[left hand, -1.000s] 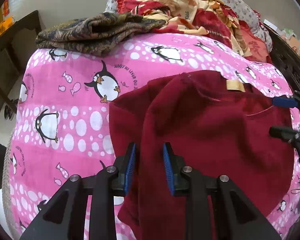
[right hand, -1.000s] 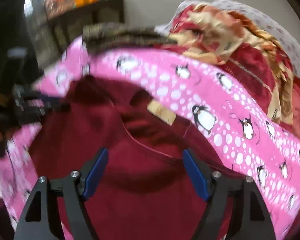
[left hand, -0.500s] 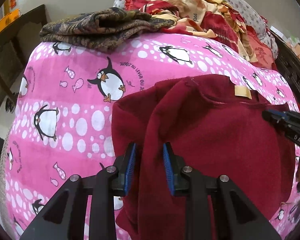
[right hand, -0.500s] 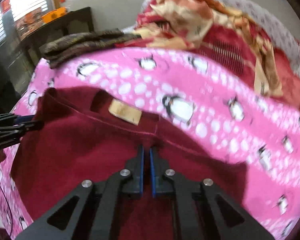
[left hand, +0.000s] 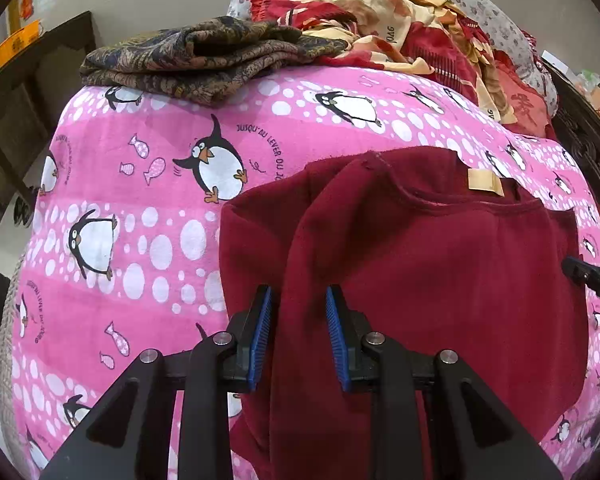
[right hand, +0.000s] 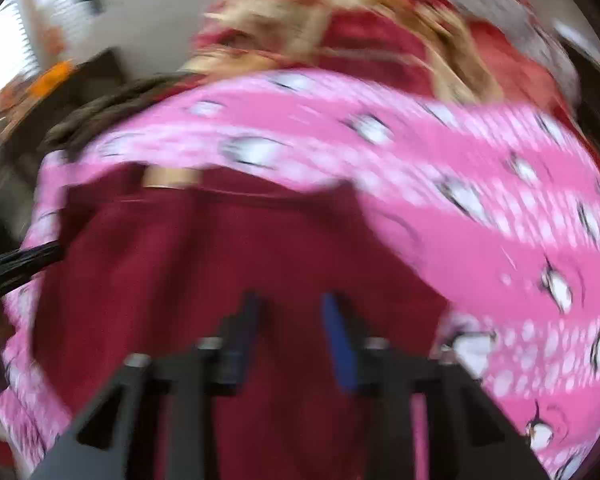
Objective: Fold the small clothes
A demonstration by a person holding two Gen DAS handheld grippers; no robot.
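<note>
The left gripper [left hand: 298, 334] has its blue-padded jaws set a little apart with a raised ridge of the dark red top [left hand: 440, 280] running up between them; the pads look close against that fold, but whether they truly pinch it I cannot tell. The ridge runs straight away from these jaws toward the neckline, so the garment's long axis lies along the gripper's line of sight, collar at the far end, hem toward the camera. The right gripper [right hand: 288, 340] is badly blurred; its jaws look spread a little over the right side of the same top, with red cloth showing between them, and I cannot tell whether they hold anything. Its dark tip also shows at the far right edge of the left view, just beside the garment's right flank. Each gripper is thus nearest its own side of the top. The top is a soft, fleecy, wine-red piece with a tan label [left hand: 485, 180] inside the neck, lying mostly flat on the pink penguin-print blanket [left hand: 140, 220] covering the bed, its left portion doubled inward along that ridge. Beyond it sit a folded brown patterned cloth [left hand: 212, 60] and a heap of red and cream bedding [left hand: 400, 24].
</note>
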